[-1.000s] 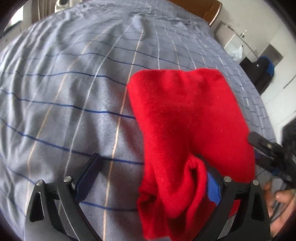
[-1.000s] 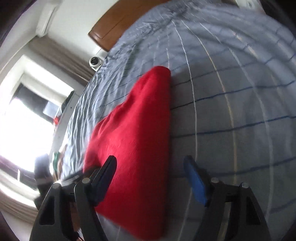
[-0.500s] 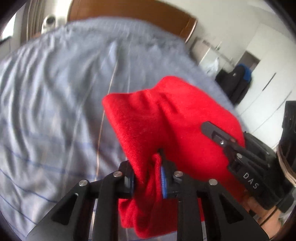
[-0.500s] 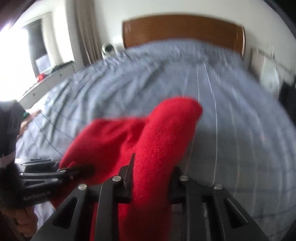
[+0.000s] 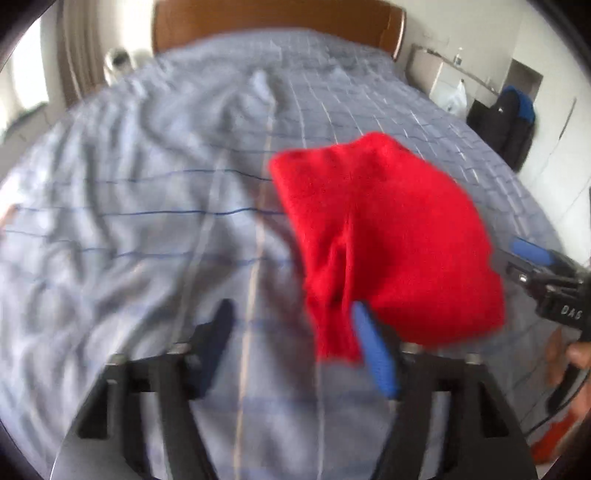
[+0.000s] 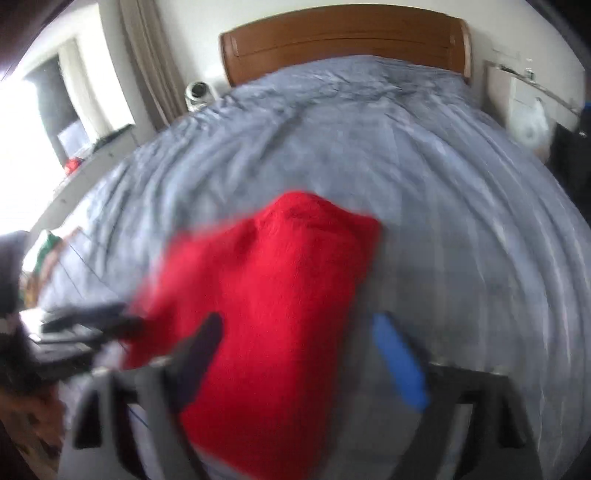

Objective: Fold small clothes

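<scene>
A folded red knit garment lies on the grey-blue checked bedspread. My left gripper is open, its blue right finger beside the garment's near left corner, not gripping it. In the right wrist view the red garment lies between the fingers of my open right gripper. The right gripper also shows at the right edge of the left wrist view. The left gripper shows at the left of the right wrist view. Both views are motion-blurred.
A wooden headboard stands at the far end of the bed. A white nightstand with a plastic bag and a dark bag stand to the right. A window and curtain are on the left.
Both grippers shut on the red garment half a second ago and have now opened. The garment has dropped back onto the bed, farther forward, and both grippers have pulled back.
</scene>
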